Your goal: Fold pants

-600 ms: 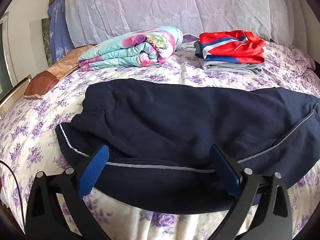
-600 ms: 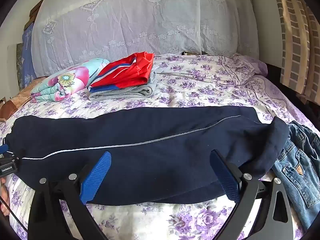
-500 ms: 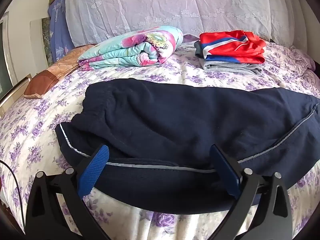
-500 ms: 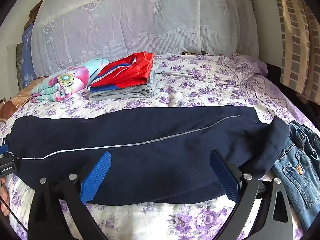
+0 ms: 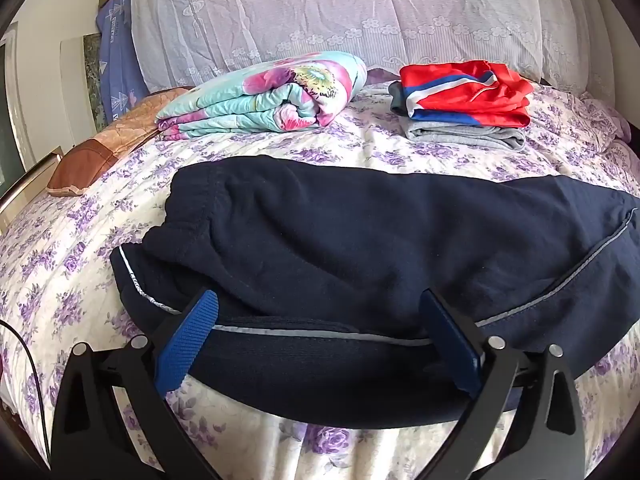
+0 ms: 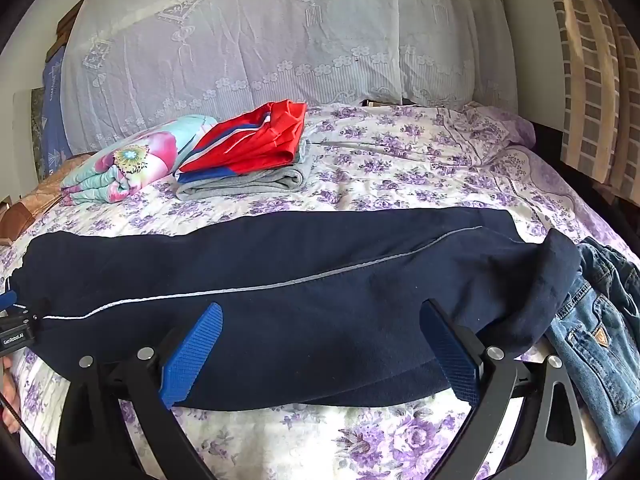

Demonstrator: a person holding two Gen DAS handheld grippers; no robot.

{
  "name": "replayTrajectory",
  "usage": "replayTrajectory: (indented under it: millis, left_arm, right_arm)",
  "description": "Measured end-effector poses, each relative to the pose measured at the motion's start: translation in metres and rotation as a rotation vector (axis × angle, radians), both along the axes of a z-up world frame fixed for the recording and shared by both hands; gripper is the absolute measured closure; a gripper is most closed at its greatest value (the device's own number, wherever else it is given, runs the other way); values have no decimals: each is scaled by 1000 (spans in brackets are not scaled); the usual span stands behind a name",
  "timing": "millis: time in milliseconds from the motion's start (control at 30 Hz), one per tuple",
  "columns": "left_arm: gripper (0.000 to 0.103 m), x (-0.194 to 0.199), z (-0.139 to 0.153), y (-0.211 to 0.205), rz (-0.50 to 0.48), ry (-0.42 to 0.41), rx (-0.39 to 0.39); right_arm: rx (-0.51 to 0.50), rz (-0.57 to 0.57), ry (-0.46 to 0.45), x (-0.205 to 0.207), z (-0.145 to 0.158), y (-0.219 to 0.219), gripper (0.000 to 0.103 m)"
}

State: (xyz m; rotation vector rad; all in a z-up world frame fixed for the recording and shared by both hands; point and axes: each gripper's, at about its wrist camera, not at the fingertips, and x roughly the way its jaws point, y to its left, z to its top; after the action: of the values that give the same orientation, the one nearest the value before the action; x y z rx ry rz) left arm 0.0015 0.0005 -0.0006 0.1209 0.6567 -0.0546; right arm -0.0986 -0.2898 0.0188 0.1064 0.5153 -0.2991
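Both grippers poised over the navy pants (image 5: 360, 248) on the bed (image 5: 72, 240).

On the left, we tilt our left gripper (image 5: 318, 334) down at the waistband end, fingers spread wide, gripping nothing. On the right, our right gripper (image 6: 320, 350) slants down over the leg, near the cuffs, its blue pads (image 6: 192, 354) equally spread and empty. The pants lie lengthwise across the floral bedspread, jeans (image 6: 600, 332) beside the cuffs.

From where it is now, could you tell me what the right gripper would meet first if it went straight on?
Probably the navy pants: the open right gripper tilts down at them, with nothing between.
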Motion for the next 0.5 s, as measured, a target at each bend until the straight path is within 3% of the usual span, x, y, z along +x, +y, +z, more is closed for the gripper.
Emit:
replayTrajectory:
  millis: [500]
  left_arm:
    - [5,0,0,0,0,2,-1]
  right_arm:
    - [3,0,0,-1,0,0,3]
